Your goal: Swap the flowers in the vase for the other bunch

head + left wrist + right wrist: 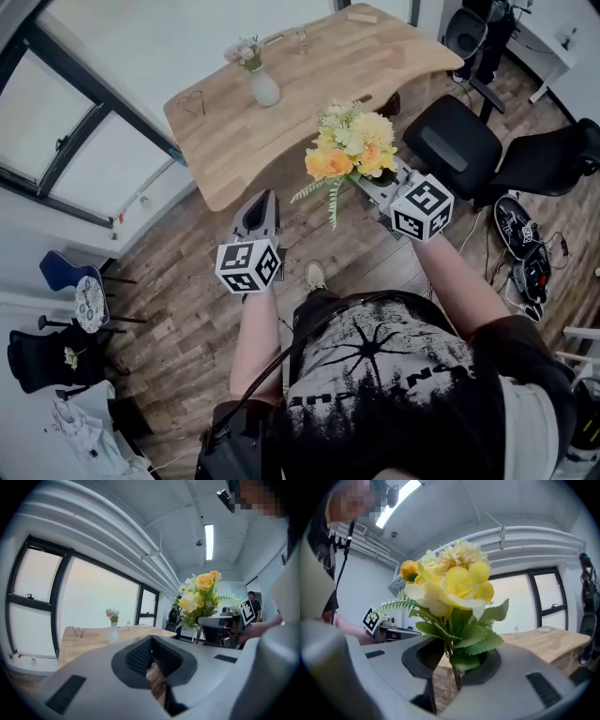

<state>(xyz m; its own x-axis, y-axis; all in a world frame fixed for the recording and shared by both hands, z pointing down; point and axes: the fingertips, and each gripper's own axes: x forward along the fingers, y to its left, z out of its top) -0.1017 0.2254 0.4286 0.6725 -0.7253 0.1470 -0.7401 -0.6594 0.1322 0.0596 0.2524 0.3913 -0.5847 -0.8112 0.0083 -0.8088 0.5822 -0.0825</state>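
Far left of the head view: window (66, 141) along the wall, wooden floor (187, 281) below.

Wooden table (319, 84) ahead of me. Near its left end stands a white vase (264, 89), upright, holding a small bunch of pink flowers (246, 52). A pair of glasses (192, 103) lies towards the left corner, well apart from the vase. A small clear glass (302, 39) stands at the far edge; I cannot tell what is in it.

Left gripper (262, 199) is over the floor, short of the table edge. In its own view the jaws of the left gripper (151, 643) are pressed together with nothing between them. The vase (112, 633) and its pink flowers (112, 614) show beyond, on the tabletop, well apart from the jaw tips.

Right of that, the other bunch: yellow and orange flowers (352, 145) with green leaves and a fern frond hanging down. It is in the air just off the near table edge, not in any container.

Right gripper (367, 182) holds that bunch. In the right gripper view the jaws of the right gripper (452, 663) are clamped on the stems low down, with the leaves spilling over the pads and the yellow flowers (450, 585) standing upright above them. The table (543, 641) shows behind at right.

Further right on the floor: a black office chair (455, 141).
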